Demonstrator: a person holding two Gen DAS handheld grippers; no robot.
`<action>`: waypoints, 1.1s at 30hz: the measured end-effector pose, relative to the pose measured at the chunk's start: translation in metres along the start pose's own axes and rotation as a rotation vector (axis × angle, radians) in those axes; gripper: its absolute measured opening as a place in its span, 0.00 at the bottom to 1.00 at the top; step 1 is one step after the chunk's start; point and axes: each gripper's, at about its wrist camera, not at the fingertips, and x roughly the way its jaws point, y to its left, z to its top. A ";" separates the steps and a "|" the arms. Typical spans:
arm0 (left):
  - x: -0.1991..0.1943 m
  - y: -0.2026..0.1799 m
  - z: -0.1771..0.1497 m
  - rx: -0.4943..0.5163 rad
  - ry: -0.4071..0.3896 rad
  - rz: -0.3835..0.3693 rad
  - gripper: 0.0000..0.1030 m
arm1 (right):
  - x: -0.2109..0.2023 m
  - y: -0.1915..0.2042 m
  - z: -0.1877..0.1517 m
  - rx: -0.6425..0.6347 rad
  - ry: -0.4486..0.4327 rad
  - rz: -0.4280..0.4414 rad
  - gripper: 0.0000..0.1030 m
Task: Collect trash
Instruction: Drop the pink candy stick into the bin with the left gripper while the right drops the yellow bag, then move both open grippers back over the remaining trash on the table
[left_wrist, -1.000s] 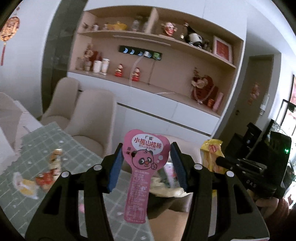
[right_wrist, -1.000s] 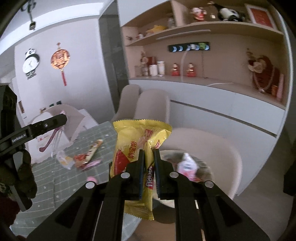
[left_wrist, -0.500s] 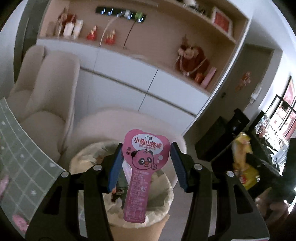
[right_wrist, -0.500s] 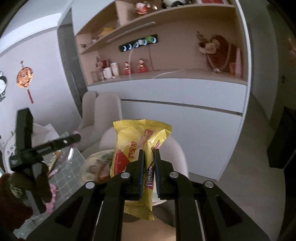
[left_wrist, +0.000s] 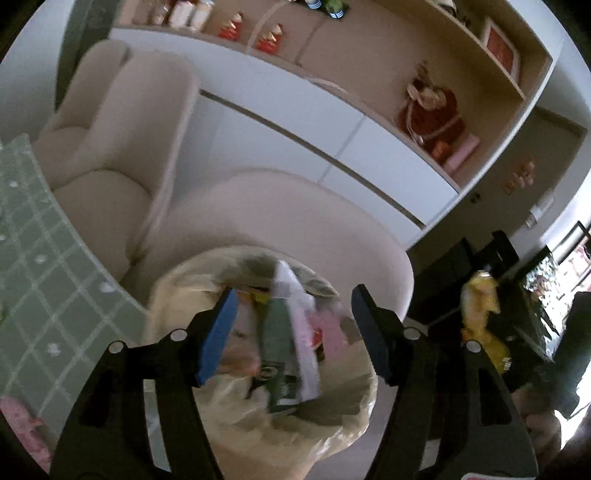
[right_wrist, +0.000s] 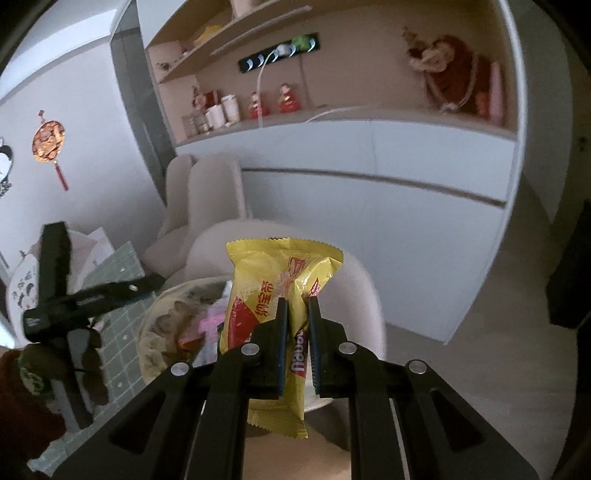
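Note:
My left gripper hangs over the bag-lined trash bin, and its jaws are opening. The pink panda-print wrapper is blurred between the blue pads, touching neither, and is dropping onto the packets in the bin. My right gripper is shut on a yellow snack packet, held upright to the right of the bin. The same yellow packet shows at the right of the left wrist view. The left gripper appears side-on above the bin's left rim in the right wrist view.
The table with a green checked cloth borders the bin on the left, with a pink wrapper near its edge. Beige chairs stand behind, and a rounded one curves around the bin. White cabinets and shelves fill the back wall.
The left gripper swung from the table to above the bin and opened; the pink wrapper left its pads and falls. The right gripper followed toward the bin with the yellow packet.

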 end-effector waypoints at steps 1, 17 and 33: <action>-0.011 0.003 -0.001 0.002 -0.016 0.015 0.59 | 0.008 0.004 -0.001 -0.005 0.010 0.019 0.12; -0.139 0.096 -0.054 -0.168 -0.076 0.258 0.60 | 0.176 0.093 -0.048 -0.209 0.340 0.140 0.12; -0.201 0.141 -0.086 -0.211 -0.092 0.290 0.60 | 0.148 0.102 -0.065 -0.141 0.303 0.085 0.42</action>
